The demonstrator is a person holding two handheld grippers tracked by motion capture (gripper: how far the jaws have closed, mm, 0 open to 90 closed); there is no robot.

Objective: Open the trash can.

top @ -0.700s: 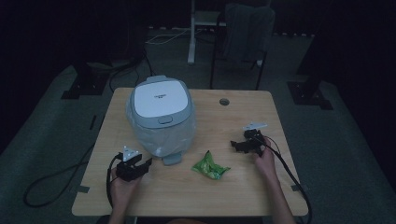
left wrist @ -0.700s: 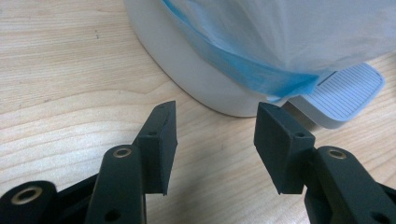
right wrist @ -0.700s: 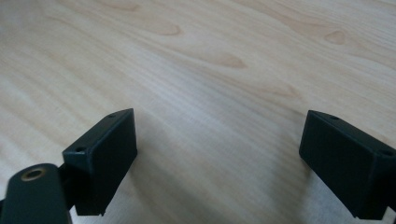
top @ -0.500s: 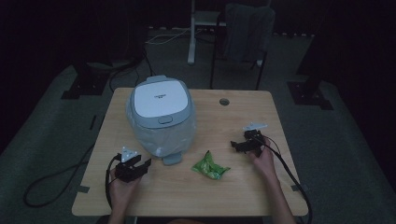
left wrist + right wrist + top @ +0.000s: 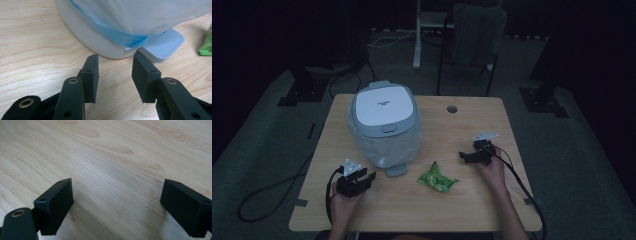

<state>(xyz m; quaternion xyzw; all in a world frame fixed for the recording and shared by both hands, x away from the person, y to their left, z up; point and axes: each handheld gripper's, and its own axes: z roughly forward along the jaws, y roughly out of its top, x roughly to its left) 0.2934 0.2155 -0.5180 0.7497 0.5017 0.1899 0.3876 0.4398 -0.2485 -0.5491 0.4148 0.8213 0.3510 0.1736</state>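
A: Where was the bin w/ the liner?

B: The grey-white pedal bin (image 5: 384,125) stood on the wooden table (image 5: 472,200), left of centre, lid shut, clear bag (image 5: 377,147) bulging out round its front. Its grey pedal (image 5: 395,170) stuck out toward the person's side.

A: And the left gripper?

B: Left gripper (image 5: 360,178) sat near the table's front-left, just beside the bin's near-left base, held by the left hand (image 5: 343,202). In the left gripper view its jaws stood moderately apart w/ nothing btwn them. The bin's rounded base (image 5: 100,42) and the bag's blue drawstring band (image 5: 117,37) lay right ahead of the tips, the pedal (image 5: 162,45) off past the right-hand jaw. Looked close but apart, no contact I could see.

A: Right one?

B: Right gripper (image 5: 468,155) was at the right side, well apart from the bin, jaws pointing left. In the right gripper view the jaws were spread wide over bare wood grain (image 5: 117,170), holding nothing.

A: Anything else on the table?

B: A crumpled green packet (image 5: 437,177) lay btwn the two grippers, just right of the pedal; its edge (image 5: 206,42) showed at the far right of the left gripper view. Neither gripper touched it. A round cable hole (image 5: 452,108) sat near the table's far edge.
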